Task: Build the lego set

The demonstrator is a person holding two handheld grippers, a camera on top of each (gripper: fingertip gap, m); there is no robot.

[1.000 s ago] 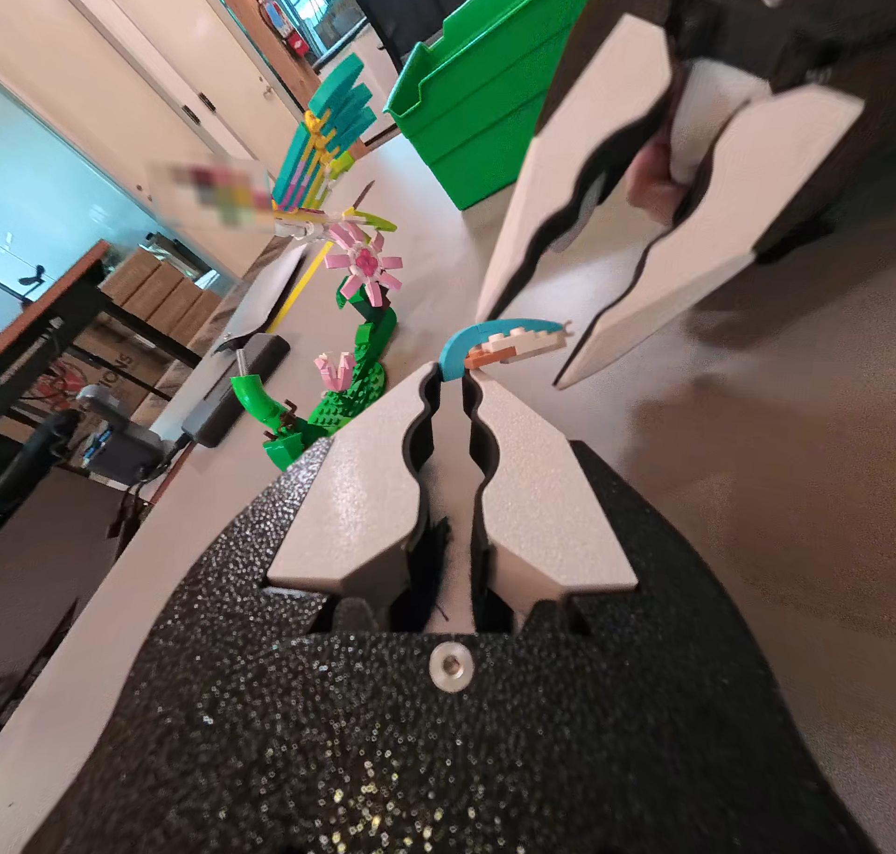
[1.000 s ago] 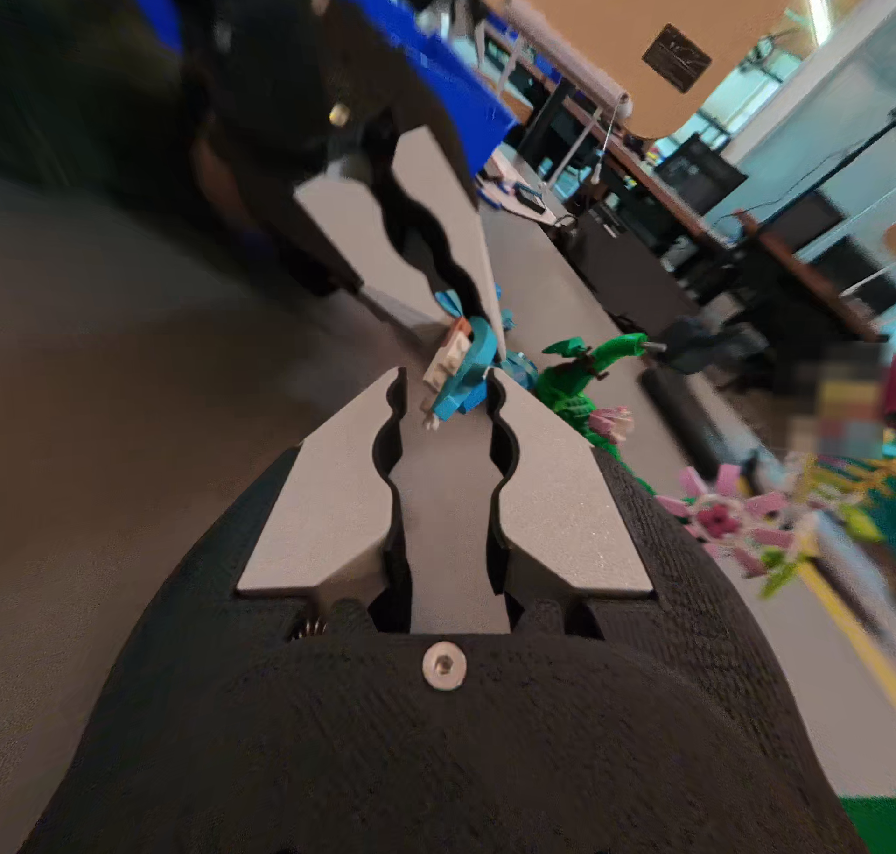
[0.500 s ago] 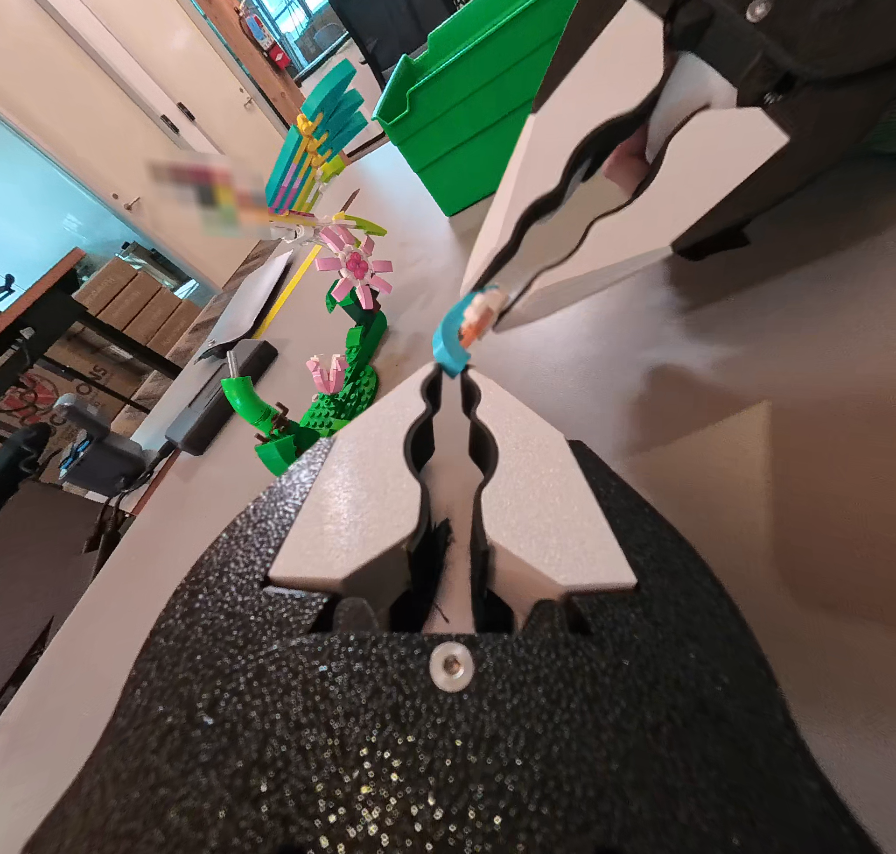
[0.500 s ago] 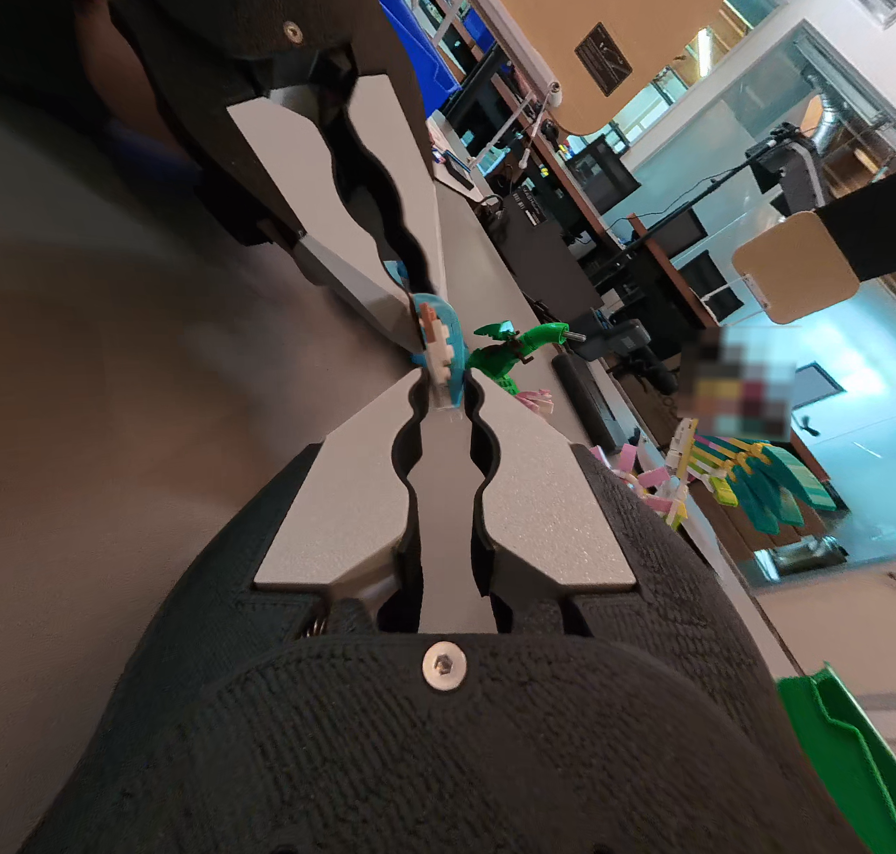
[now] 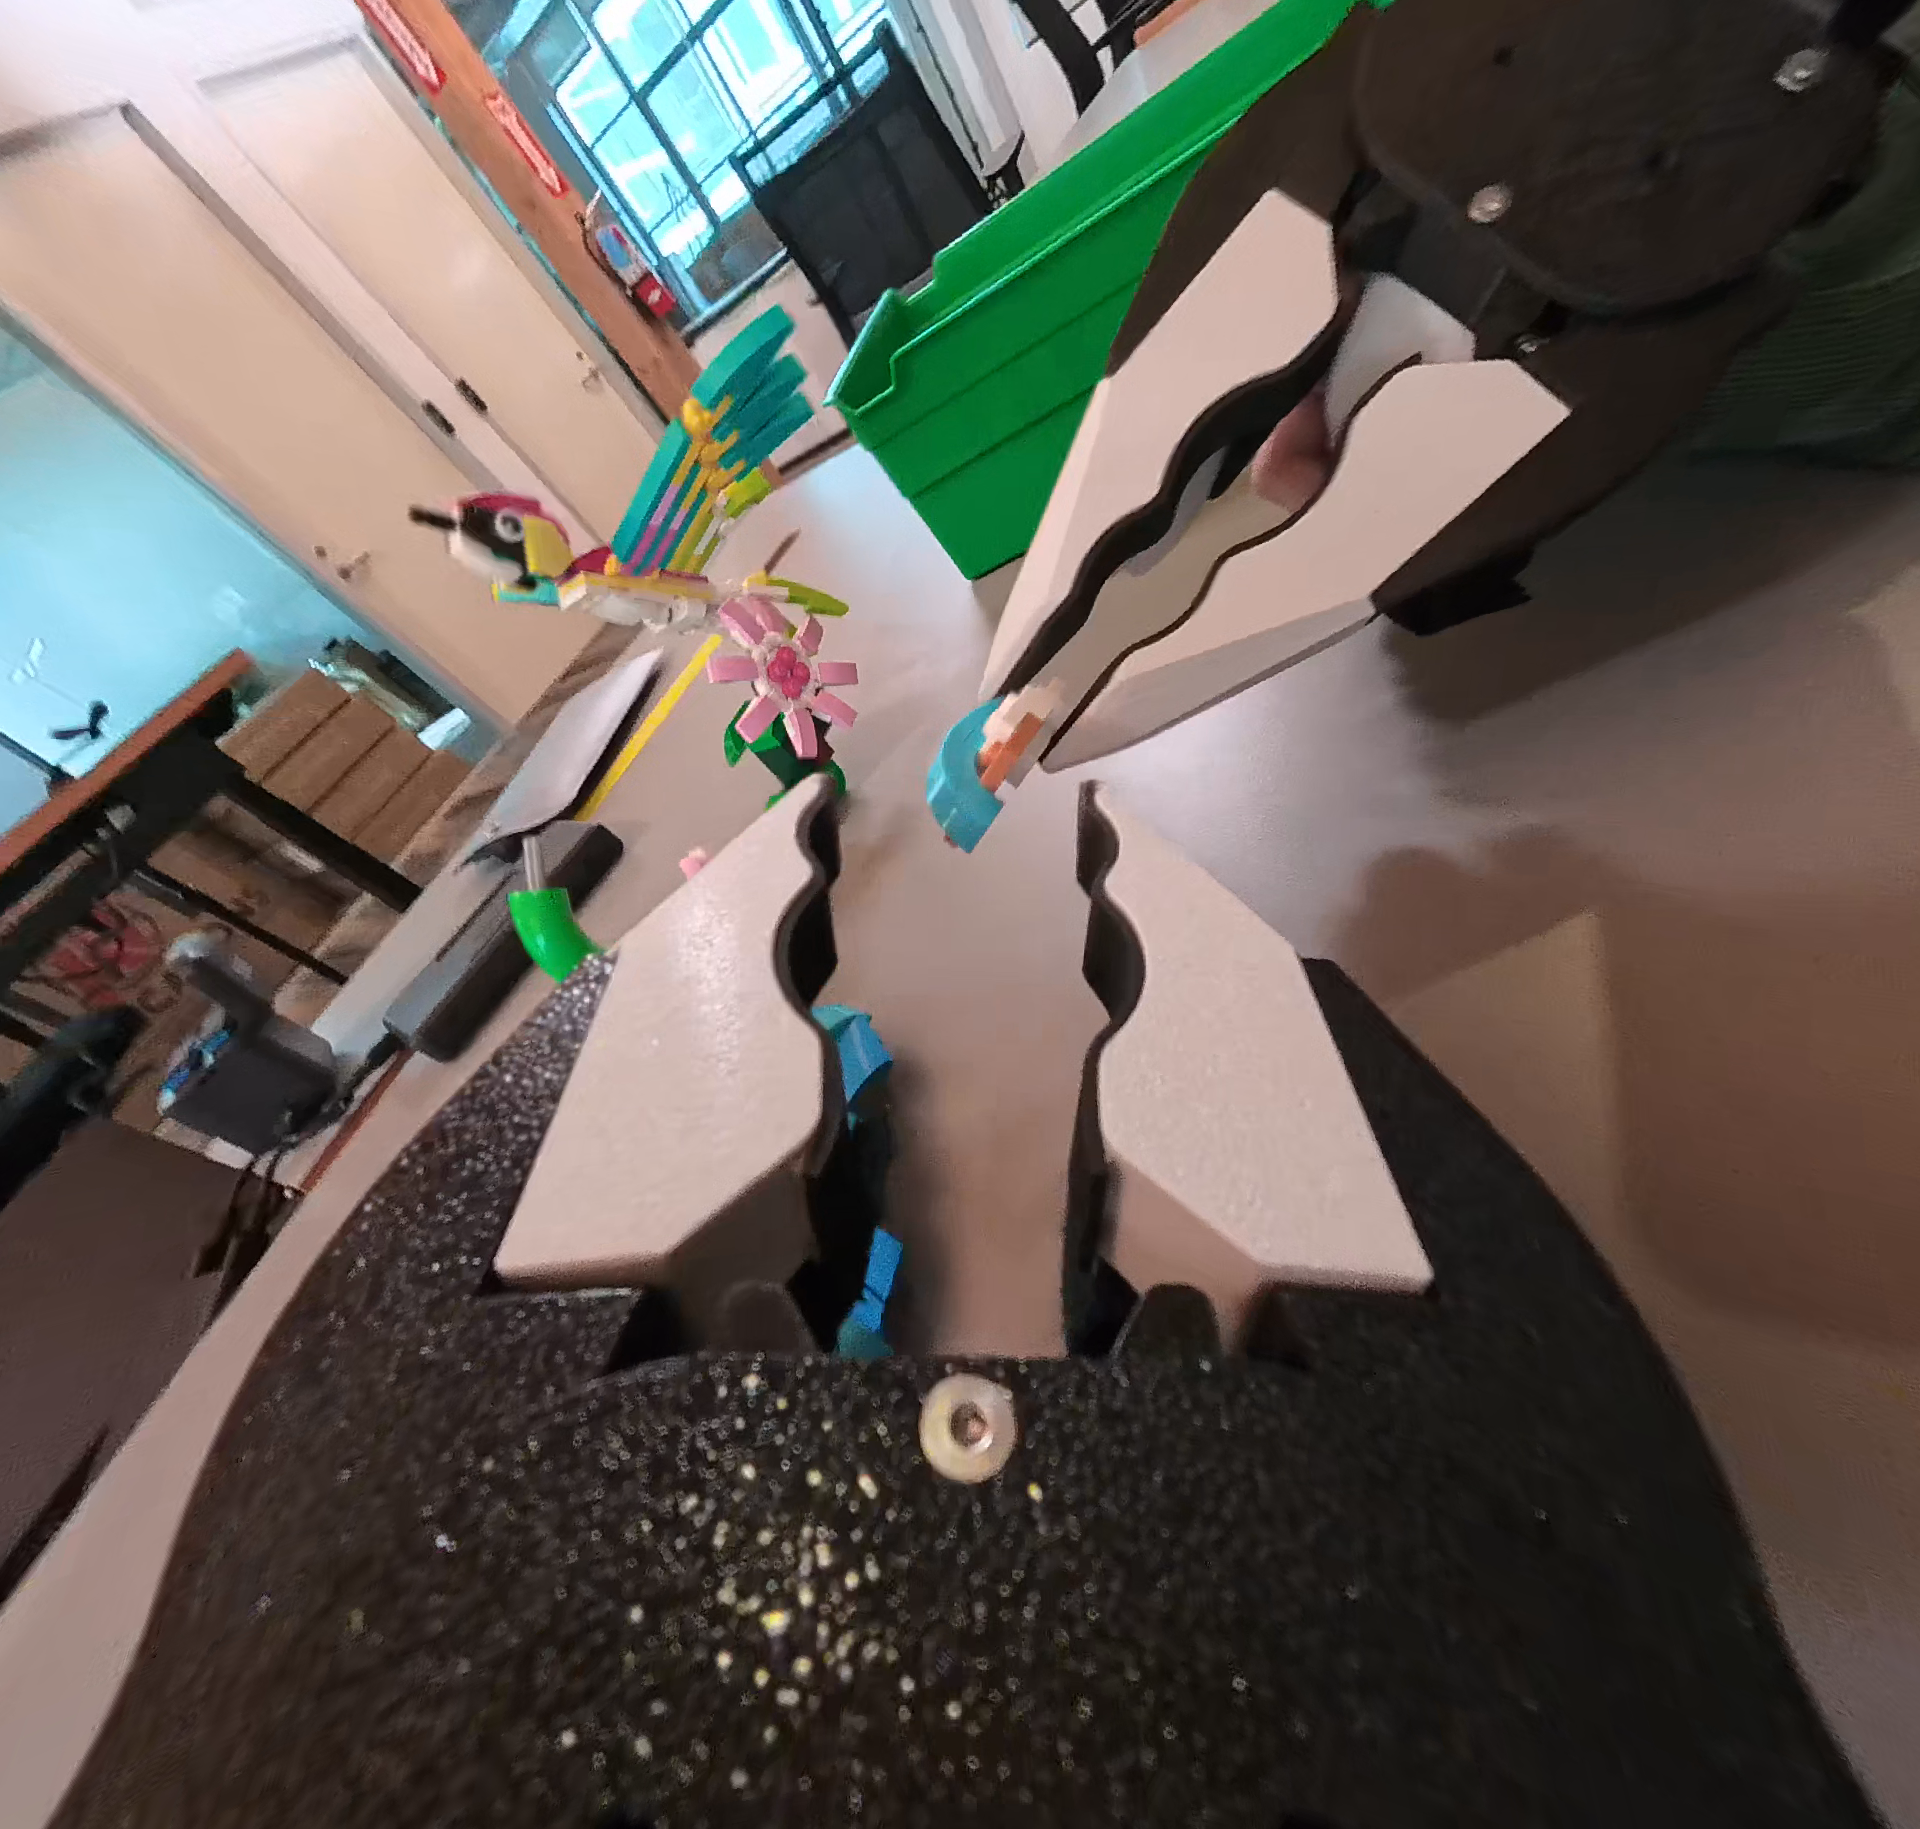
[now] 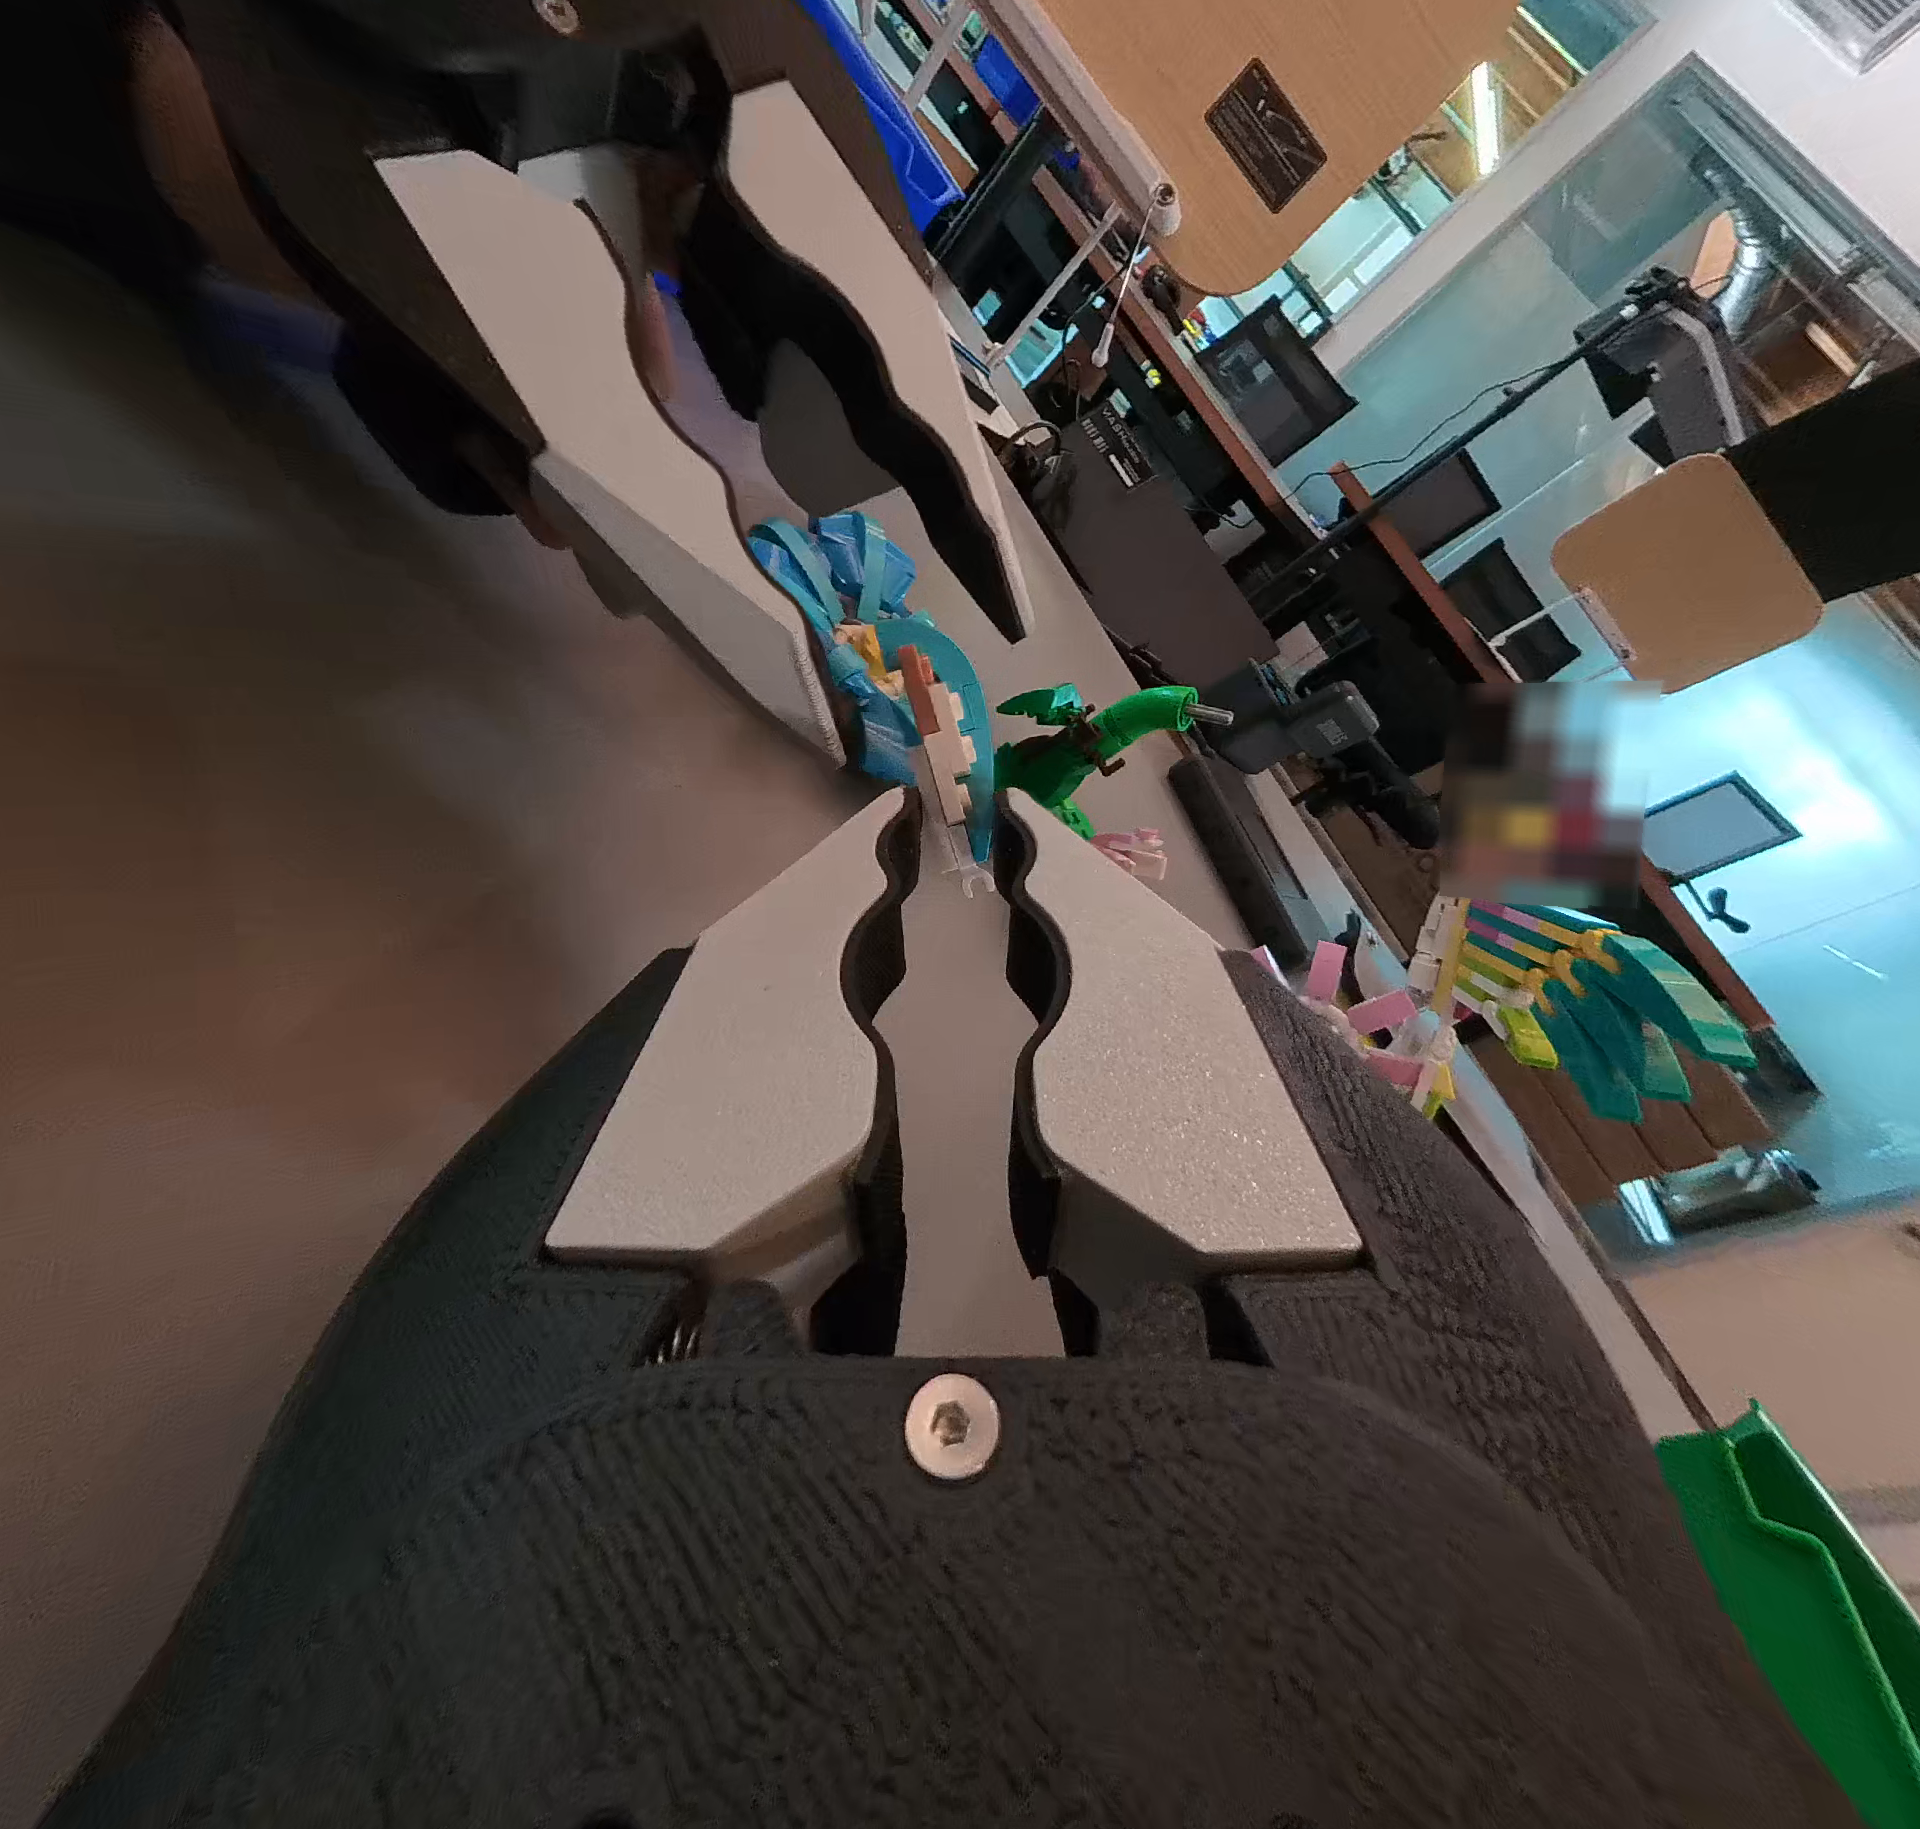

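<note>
A small curved light-blue brick piece (image 5: 961, 782) with white and orange bricks on it is pinched in my right gripper (image 5: 1023, 735), which comes in from the upper right of the left wrist view. In the right wrist view my right gripper (image 6: 958, 813) is shut on that piece (image 6: 940, 751) at its fingertips. My left gripper (image 5: 954, 813) is open and empty, its tips just short of the piece. It faces me in the right wrist view (image 6: 914, 683). A blue brick cluster (image 6: 862, 574) lies on the table under the left gripper; it also shows in the left wrist view (image 5: 862, 1062).
A green bin (image 5: 1039, 345) stands at the back of the grey table (image 5: 1455, 948). A colourful brick bird (image 5: 623, 553), a pink brick flower (image 5: 784, 673) and a green curved stem (image 5: 545, 932) stand to the left. A black bar-shaped device (image 5: 499, 948) lies by the table edge. From the left gripper's tips to the green curved stem (image 5: 545, 932) is close to 12 cm.
My left gripper, shut on the piece before, has opened and let go. My right gripper has closed on the piece and now holds it alone.
</note>
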